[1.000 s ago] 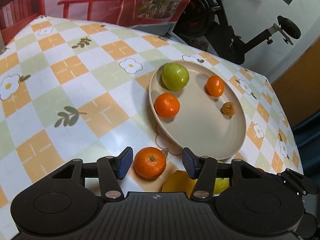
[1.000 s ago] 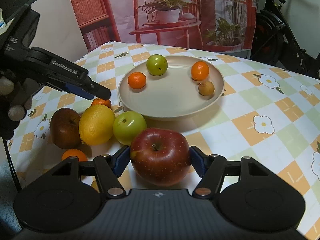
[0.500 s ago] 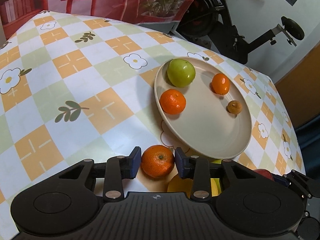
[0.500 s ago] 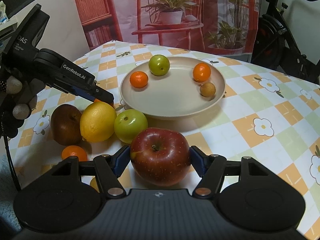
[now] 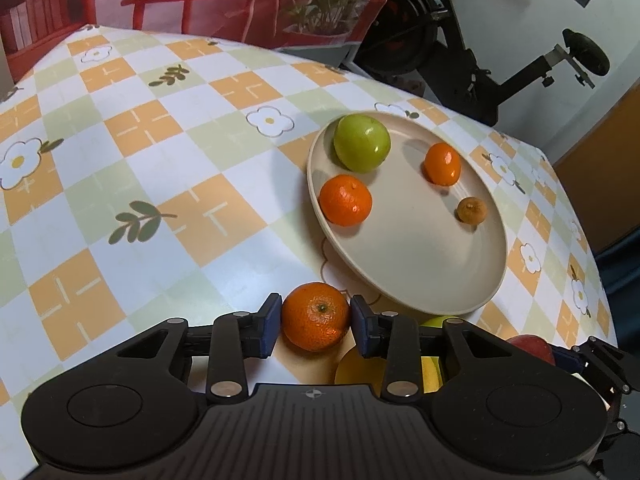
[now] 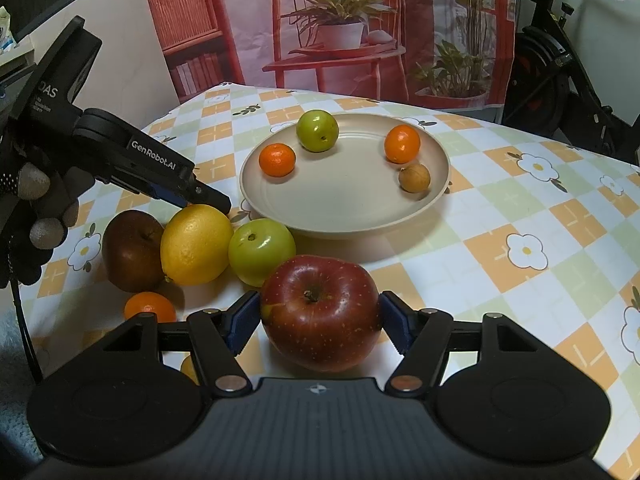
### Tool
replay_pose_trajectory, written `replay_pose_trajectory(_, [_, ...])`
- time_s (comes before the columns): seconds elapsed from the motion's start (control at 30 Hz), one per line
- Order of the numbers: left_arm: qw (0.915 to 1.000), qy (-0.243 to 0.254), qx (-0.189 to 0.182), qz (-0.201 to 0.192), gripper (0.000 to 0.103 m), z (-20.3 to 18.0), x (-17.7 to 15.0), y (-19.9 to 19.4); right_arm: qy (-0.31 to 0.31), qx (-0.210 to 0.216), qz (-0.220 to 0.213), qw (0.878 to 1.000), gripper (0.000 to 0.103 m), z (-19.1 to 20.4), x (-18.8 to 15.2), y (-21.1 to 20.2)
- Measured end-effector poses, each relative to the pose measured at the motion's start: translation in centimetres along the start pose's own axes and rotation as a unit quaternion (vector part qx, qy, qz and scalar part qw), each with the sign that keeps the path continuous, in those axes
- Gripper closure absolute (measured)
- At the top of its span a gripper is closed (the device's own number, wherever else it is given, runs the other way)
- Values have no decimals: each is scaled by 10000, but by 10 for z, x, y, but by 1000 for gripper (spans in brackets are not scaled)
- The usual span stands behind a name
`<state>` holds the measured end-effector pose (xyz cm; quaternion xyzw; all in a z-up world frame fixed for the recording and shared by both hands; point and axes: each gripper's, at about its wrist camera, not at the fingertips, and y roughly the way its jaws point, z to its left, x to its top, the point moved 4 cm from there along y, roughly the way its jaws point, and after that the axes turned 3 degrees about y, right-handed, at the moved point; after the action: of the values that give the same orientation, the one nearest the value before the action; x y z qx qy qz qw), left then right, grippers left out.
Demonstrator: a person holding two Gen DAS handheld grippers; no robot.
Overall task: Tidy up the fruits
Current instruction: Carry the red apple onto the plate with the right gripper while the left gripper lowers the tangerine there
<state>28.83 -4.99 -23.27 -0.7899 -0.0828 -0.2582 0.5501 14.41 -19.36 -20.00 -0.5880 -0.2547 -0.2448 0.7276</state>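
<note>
My left gripper [image 5: 316, 318] is shut on a mandarin [image 5: 315, 317] just in front of the beige plate [image 5: 420, 264]. The plate holds a green apple [image 5: 361, 143], a mandarin [image 5: 345, 200], a small orange [image 5: 442, 163] and a small brown fruit [image 5: 472, 210]. My right gripper [image 6: 319, 318] is shut on a big red apple [image 6: 320, 312] near the table's front. In the right wrist view the left gripper [image 6: 132, 160] reaches in from the left, its tips hidden behind a lemon [image 6: 196, 244].
Beside the plate [image 6: 344, 200] lie a dark red apple [image 6: 132, 256], a green apple [image 6: 261, 250] and a mandarin [image 6: 150, 307]. An exercise bike [image 5: 480, 40] stands beyond the table's far edge. A printed backdrop [image 6: 340, 28] hangs behind.
My left gripper's jaws have closed from wide open onto the mandarin on the table. The right gripper with the red apple has stayed in place.
</note>
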Motion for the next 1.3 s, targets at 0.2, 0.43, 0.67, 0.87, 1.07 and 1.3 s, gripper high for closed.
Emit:
replay_pose_trajectory(0.2, [9998, 70, 39, -155, 64, -3, 4, -15, 16, -10, -30, 10000, 36, 0, 1, 0])
replay_pose_trajectory(0.43, [9990, 266, 42, -355, 64, -14, 14, -34, 159, 4, -72, 9998, 37, -6, 1, -4])
replay_pose_trajectory(0.67, [9975, 527, -67, -463, 64, -33, 30, -36, 293, -84, -327, 9990, 37, -18, 16, -12])
replay_pose_trajectory(0.87, [9967, 610, -153, -512, 64, -44, 47, -22, 178, -113, -491, 9986, 37, -24, 38, -5])
replay_pose_trajectory(1.07, [9963, 662, -213, -510, 64, -48, 60, -7, 23, -86, -622, 9980, 37, -27, 61, 10])
replay_pose_trajectory(1.3, [9957, 756, -134, -512, 64, -44, 77, 9, -116, -51, -557, 9984, 37, -29, 74, 32])
